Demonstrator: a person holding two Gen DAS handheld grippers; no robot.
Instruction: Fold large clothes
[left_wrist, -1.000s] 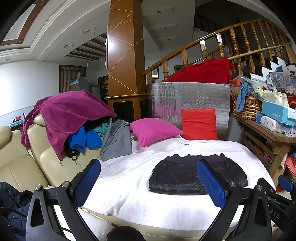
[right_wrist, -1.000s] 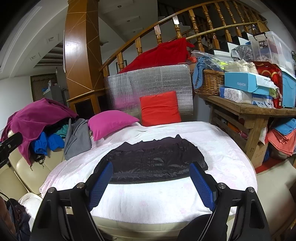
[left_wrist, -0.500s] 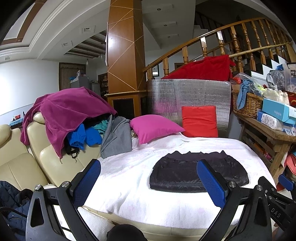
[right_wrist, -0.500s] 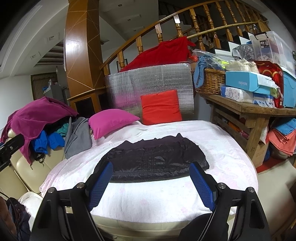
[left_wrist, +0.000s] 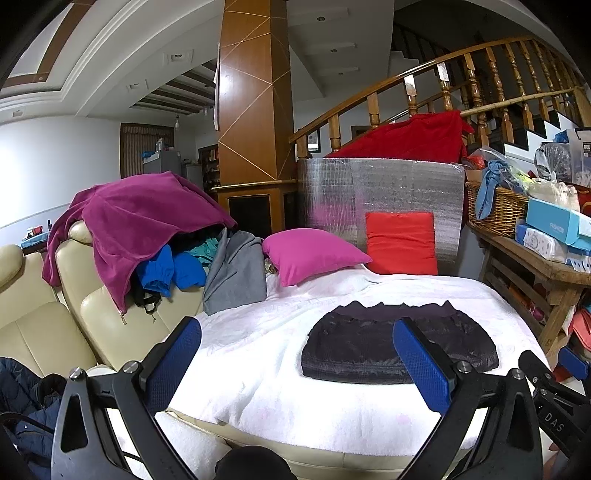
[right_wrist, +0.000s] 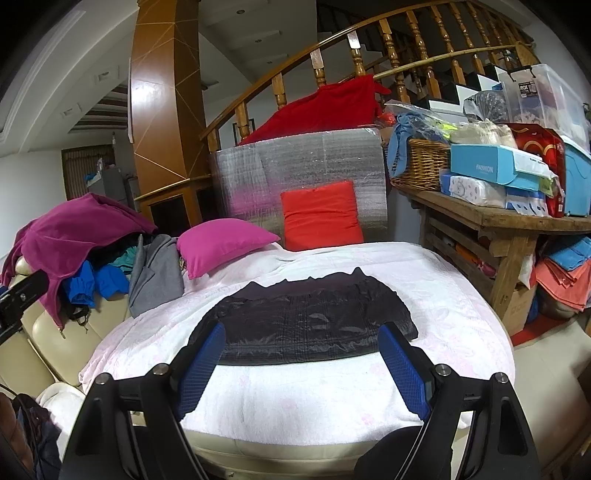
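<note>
One folded dark jacket (right_wrist: 306, 317) | white blanket (right_wrist: 332, 398) | two cushions behind

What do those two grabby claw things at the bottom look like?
Each hand-held gripper, left and right, has two black plastic arms with cut-out holes and silver bolts. The fingers wear flat, bright blue pads with a bumpy grid texture. White letters "DAS" are printed on the black part at the left view's lower right.

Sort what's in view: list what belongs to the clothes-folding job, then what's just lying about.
Job:
black jacket, folded flat on the white blanket
heap of clothes on the sofa
left gripper and right gripper, both open

Lying about:
pink pillow
red cushion
wicker basket
boxes on the wooden table
</note>
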